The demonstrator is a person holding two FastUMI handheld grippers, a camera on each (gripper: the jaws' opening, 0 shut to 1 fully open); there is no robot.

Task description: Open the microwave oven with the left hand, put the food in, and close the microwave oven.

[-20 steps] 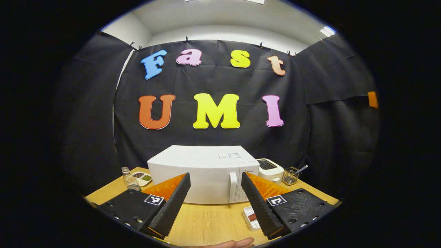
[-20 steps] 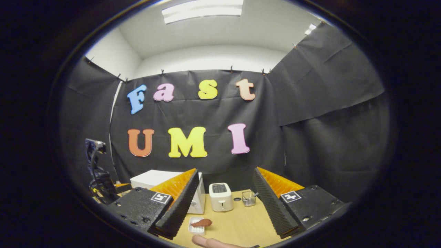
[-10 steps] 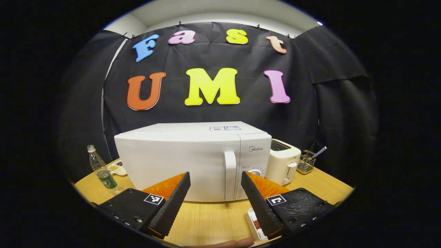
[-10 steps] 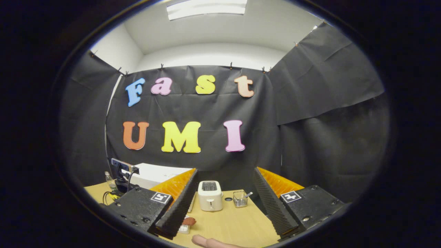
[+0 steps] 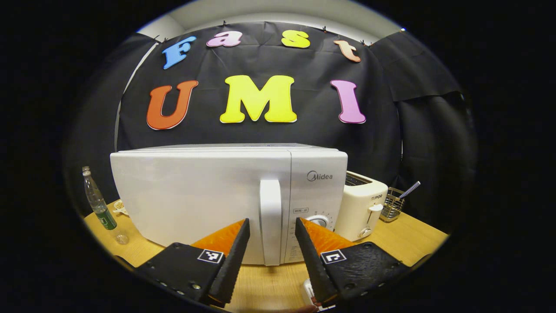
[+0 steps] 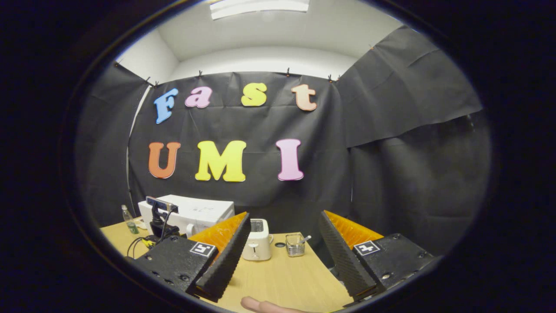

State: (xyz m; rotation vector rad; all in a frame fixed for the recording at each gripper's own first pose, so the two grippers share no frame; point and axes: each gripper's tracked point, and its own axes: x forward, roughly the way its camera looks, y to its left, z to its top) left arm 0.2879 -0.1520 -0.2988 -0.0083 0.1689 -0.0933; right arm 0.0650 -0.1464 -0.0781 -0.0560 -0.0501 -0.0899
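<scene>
The white microwave (image 5: 200, 195) stands on the wooden table (image 5: 404, 234) with its door closed. In the left gripper view its vertical handle (image 5: 270, 204) rises right between my fingers. My left gripper (image 5: 271, 222) is open and straddles the handle, with a small gap on each side. A corner of the white food dish (image 5: 307, 289) peeks out by the right finger. In the right gripper view my right gripper (image 6: 283, 216) is open, holds nothing and hangs over the table; the microwave (image 6: 200, 211) sits far left with the left gripper (image 6: 161, 219) in front of it.
A cream toaster (image 5: 362, 204) stands right of the microwave, then a wire basket (image 5: 393, 209) with a utensil. A plastic bottle (image 5: 97, 204) and a small dish (image 5: 119, 208) are to its left. A person's fingertip (image 6: 260, 305) shows at the bottom of the right gripper view.
My left gripper has moved up close to the microwave and its fingers have narrowed around the door handle. The right gripper has shifted, and the food dish has slid out of its view.
</scene>
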